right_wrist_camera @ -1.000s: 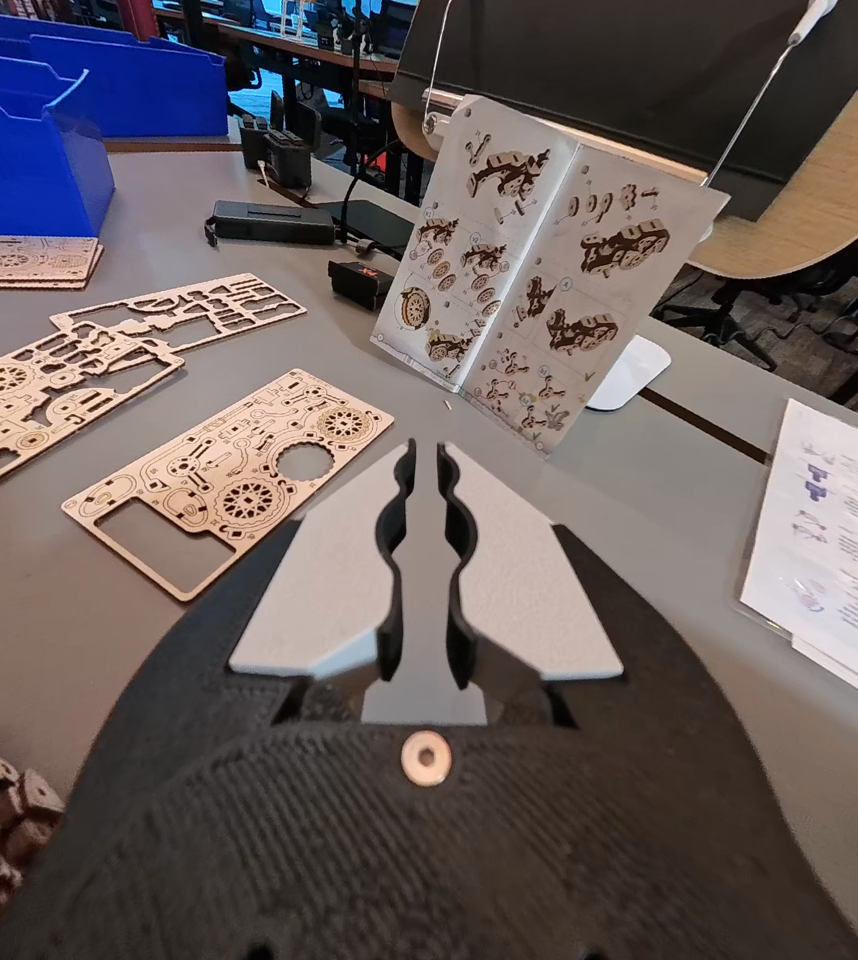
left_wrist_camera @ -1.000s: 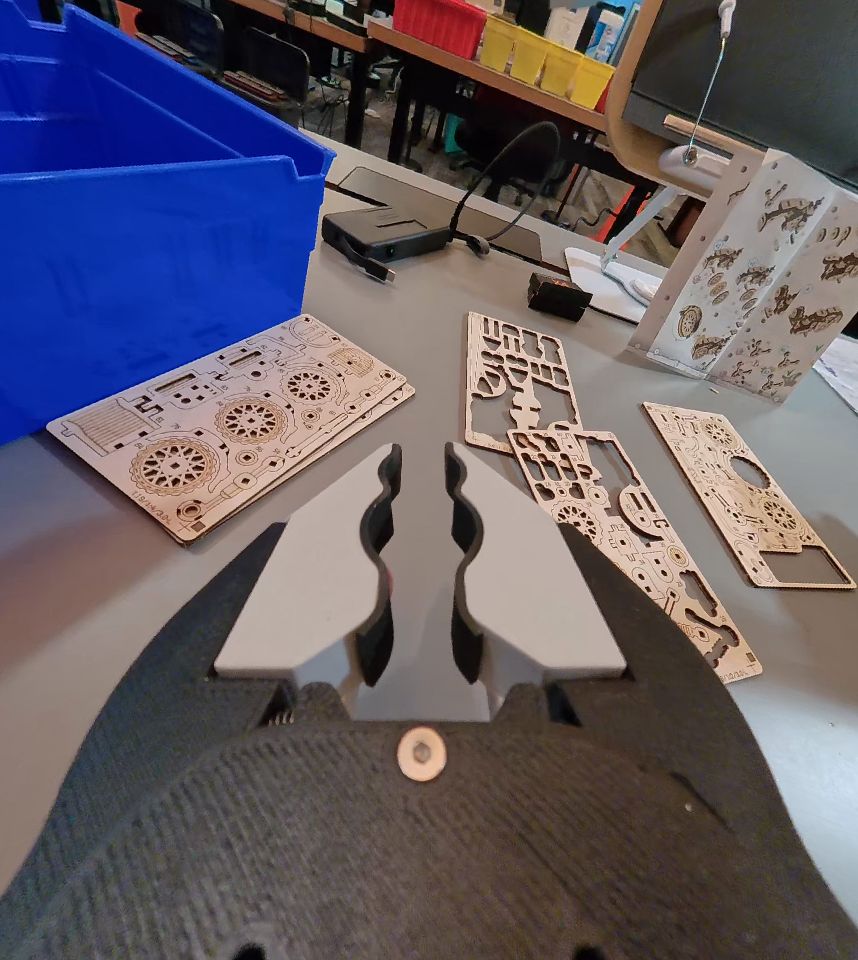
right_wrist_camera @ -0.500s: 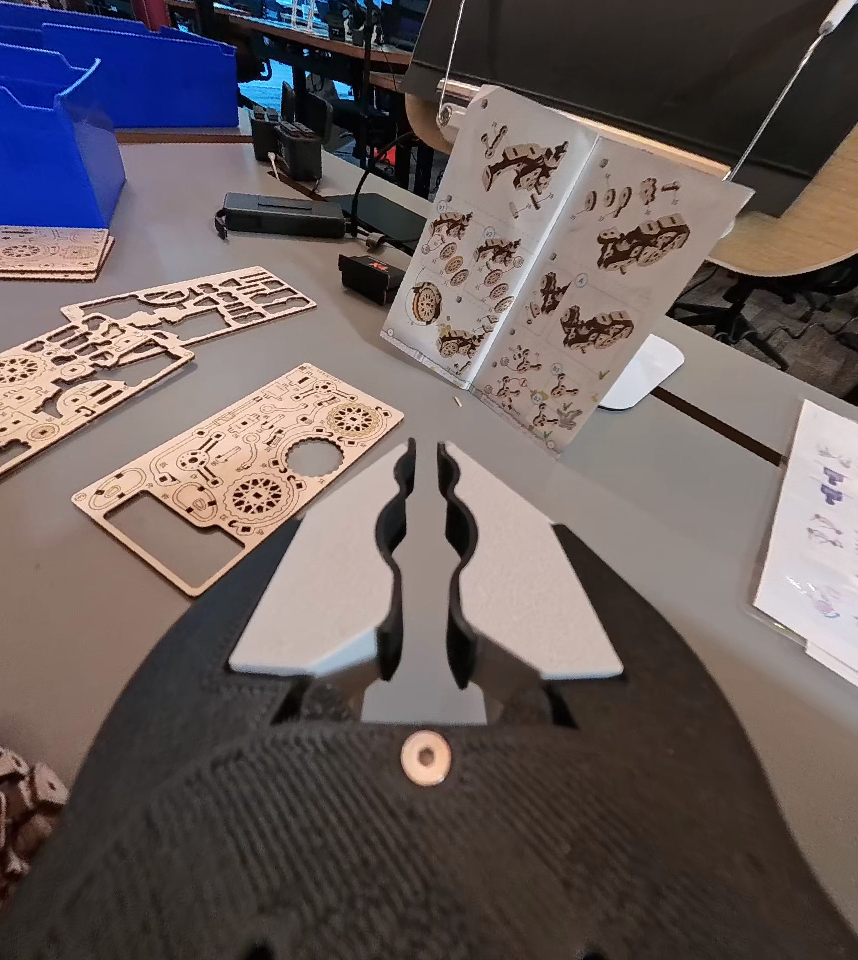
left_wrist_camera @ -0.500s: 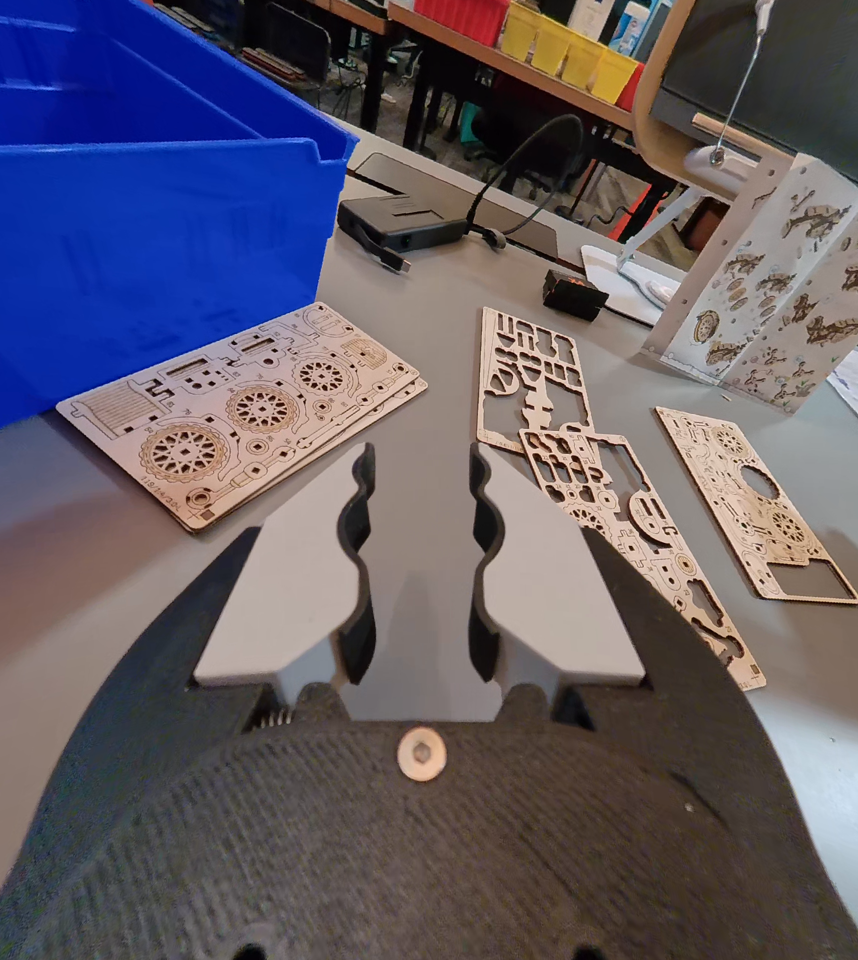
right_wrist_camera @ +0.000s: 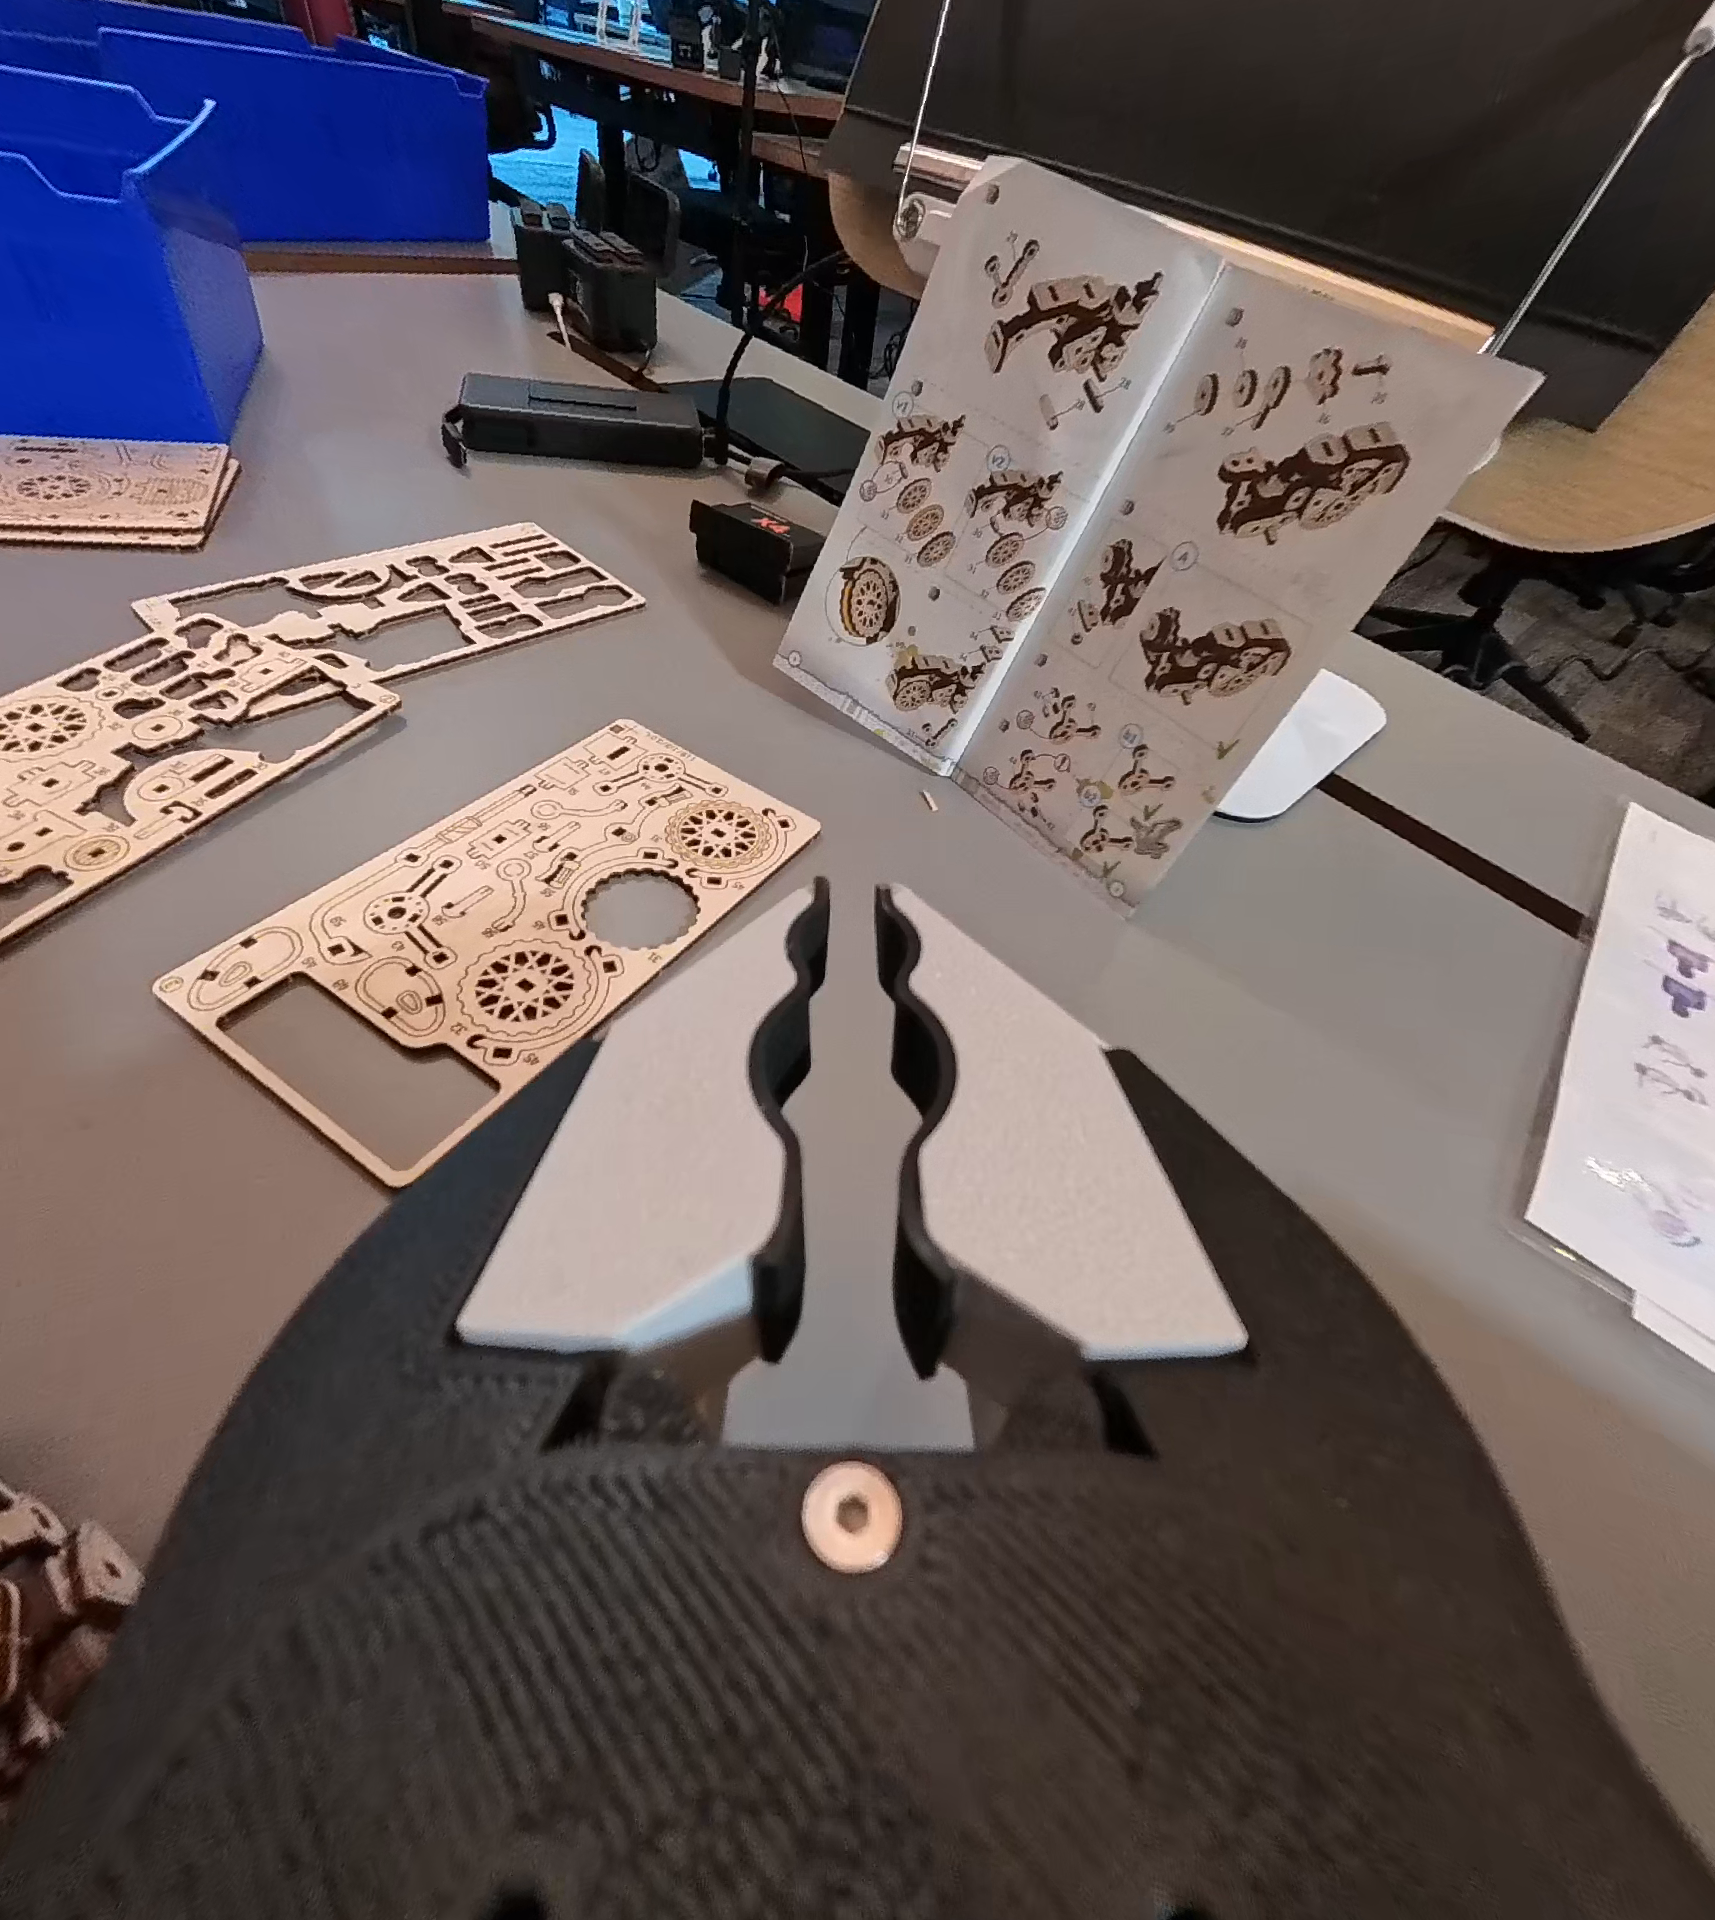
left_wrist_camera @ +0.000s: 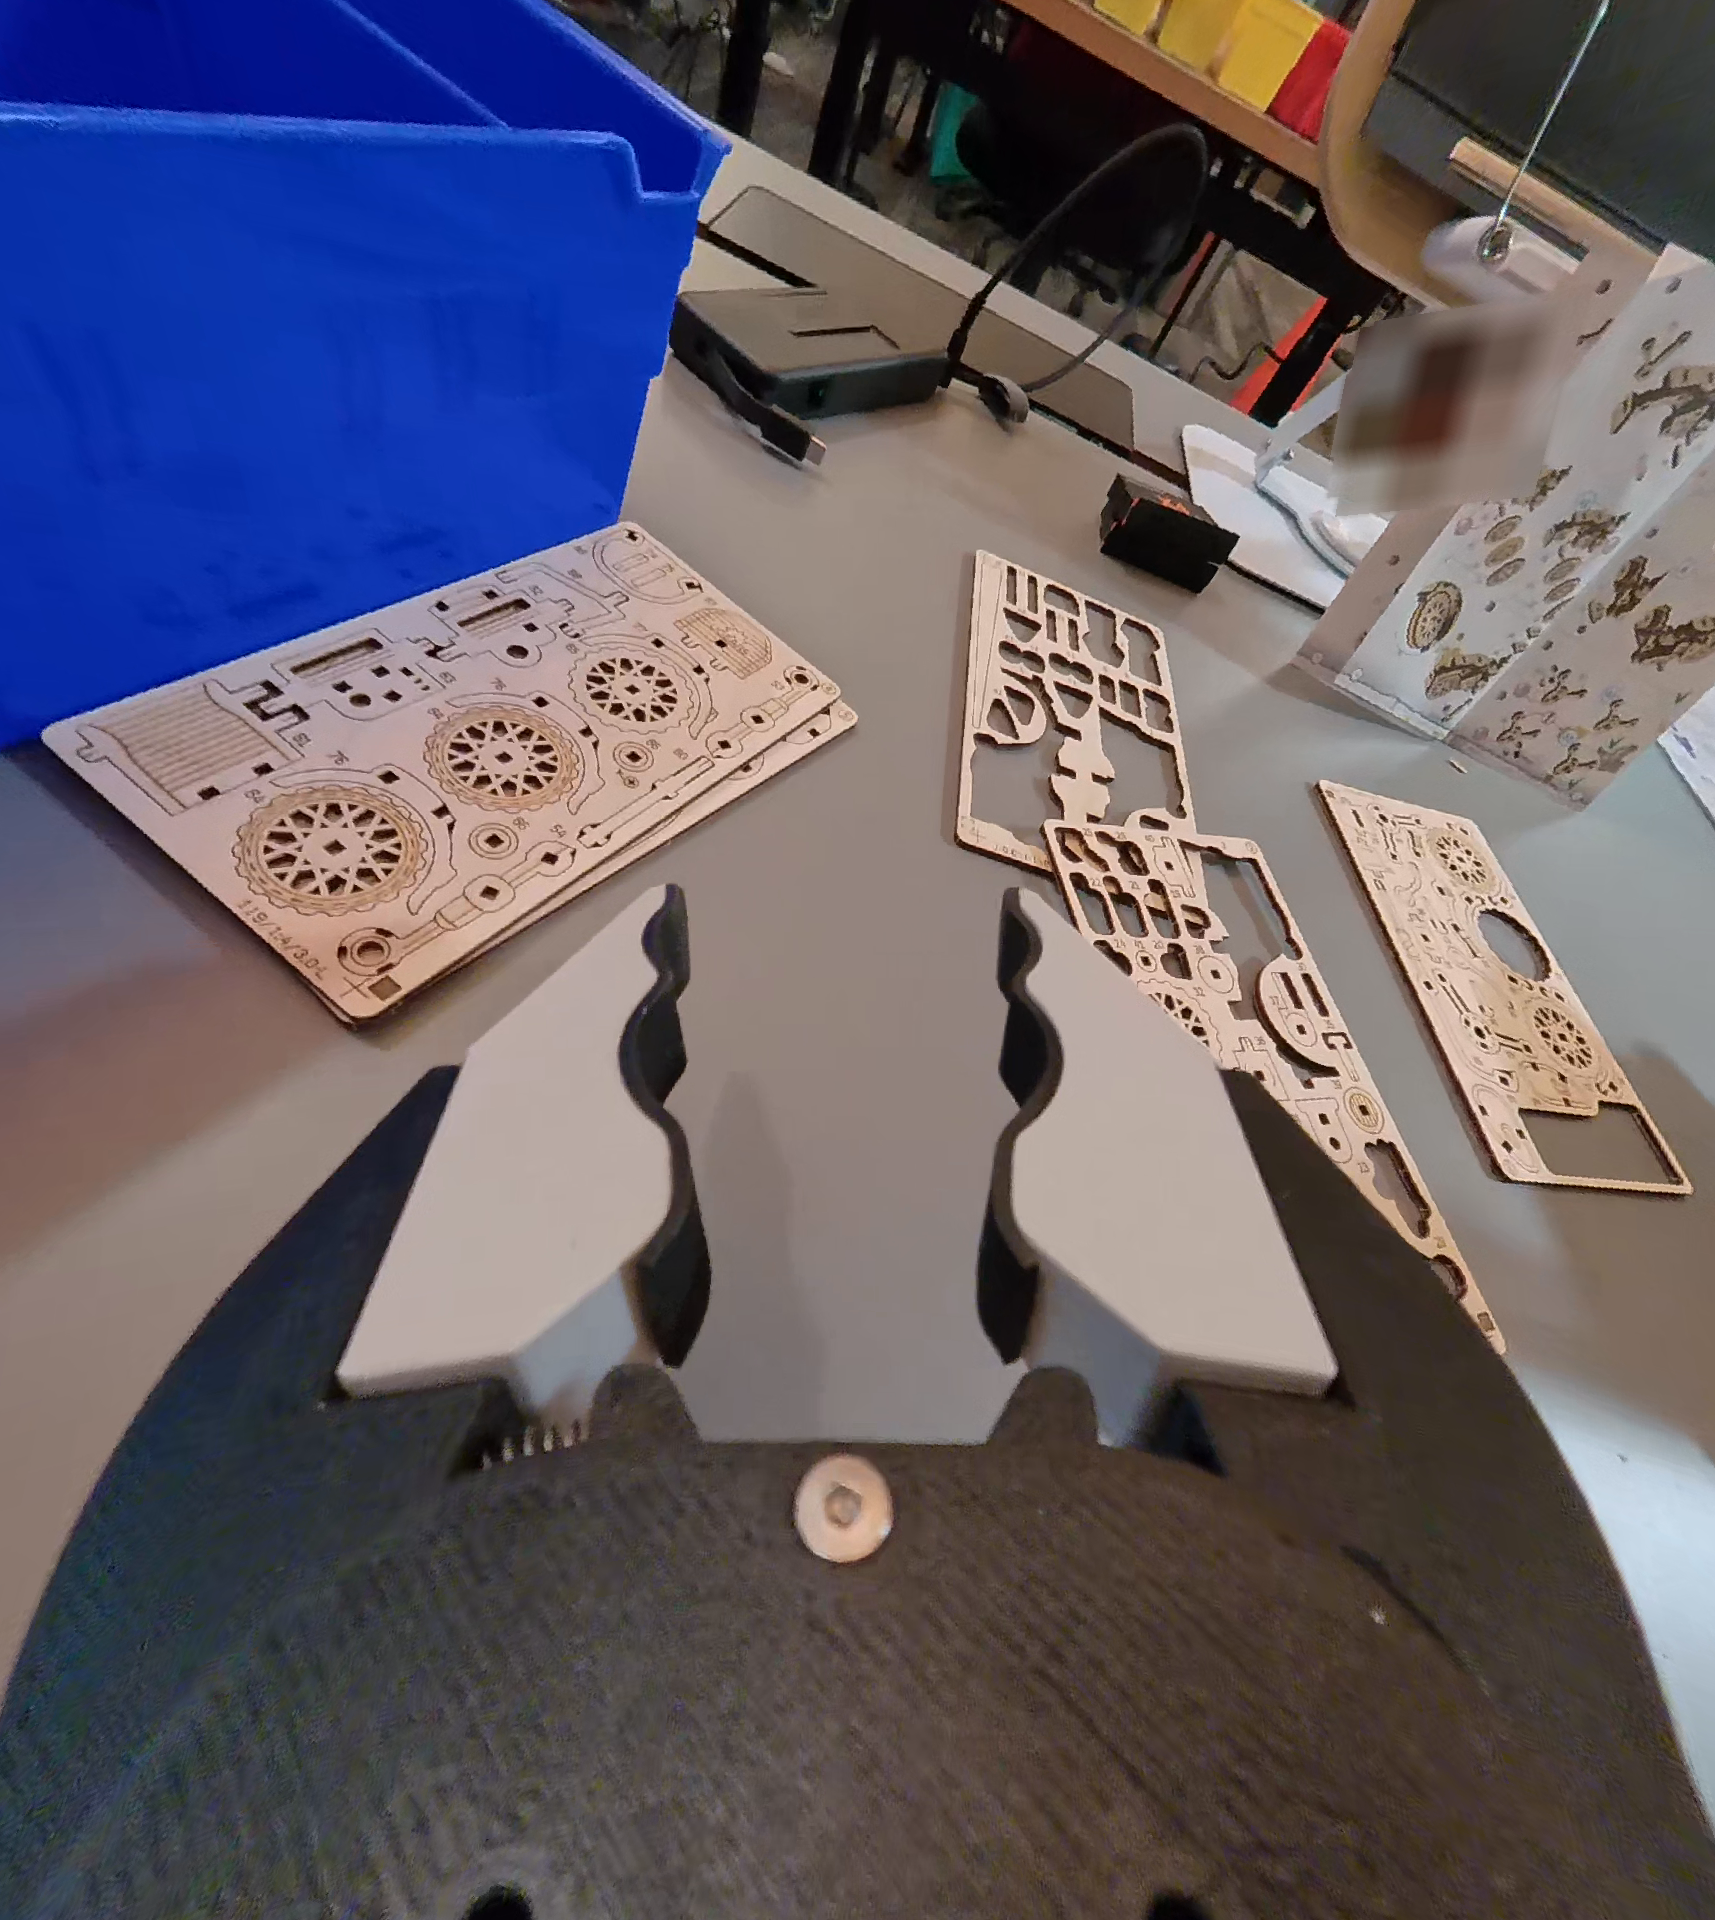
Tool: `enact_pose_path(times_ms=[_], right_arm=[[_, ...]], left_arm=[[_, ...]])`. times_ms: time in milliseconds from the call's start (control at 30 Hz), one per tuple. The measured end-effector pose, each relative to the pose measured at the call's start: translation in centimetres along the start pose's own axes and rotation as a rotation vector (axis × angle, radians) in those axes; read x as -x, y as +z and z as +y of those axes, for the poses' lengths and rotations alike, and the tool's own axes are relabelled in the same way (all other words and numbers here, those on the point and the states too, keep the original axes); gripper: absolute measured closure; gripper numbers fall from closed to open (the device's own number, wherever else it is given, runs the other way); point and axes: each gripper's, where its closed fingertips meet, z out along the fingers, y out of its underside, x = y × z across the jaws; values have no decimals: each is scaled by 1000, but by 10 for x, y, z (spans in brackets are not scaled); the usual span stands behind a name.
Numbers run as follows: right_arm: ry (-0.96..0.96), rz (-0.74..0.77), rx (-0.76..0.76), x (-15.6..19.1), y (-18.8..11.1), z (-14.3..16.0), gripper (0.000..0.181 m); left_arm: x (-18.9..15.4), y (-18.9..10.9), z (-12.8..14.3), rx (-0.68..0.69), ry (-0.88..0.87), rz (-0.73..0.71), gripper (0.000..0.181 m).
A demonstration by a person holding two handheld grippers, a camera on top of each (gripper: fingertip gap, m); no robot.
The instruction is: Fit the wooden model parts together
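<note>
The left hand-held gripper (left_wrist_camera: 837, 914) is hovering spread wide and empty over the counter (left_wrist_camera: 832, 790), between the stacked wooden sheets (left_wrist_camera: 448, 758) and the punched-out sheets (left_wrist_camera: 1175, 925). The right hand-held gripper (right_wrist_camera: 851, 899) is hanging nearly closed, holding nothing, beside another sheet (right_wrist_camera: 489, 935). Judging by this, a part is being chosen; next comes lowering onto a sheet edge.

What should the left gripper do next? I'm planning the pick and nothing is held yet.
Probably ease the left gripper forward and left, down onto the near edge of the stacked wooden sheets beside the blue bin. Its jaws stand wide apart and empty above bare table, with that stack just ahead-left. The right gripper is nearly closed, empty.
</note>
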Motion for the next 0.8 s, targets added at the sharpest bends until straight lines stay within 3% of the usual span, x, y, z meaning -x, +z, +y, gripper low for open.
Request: enact_pose_path(times_ms=[500,800], right_arm=[[-22,-7,13,3,2,3,173],[66,-26,4,0,1,2,173]], left_arm=[[10,4,7,49,-73,-30,97],[9,5,9,61,-84,-18,89]])
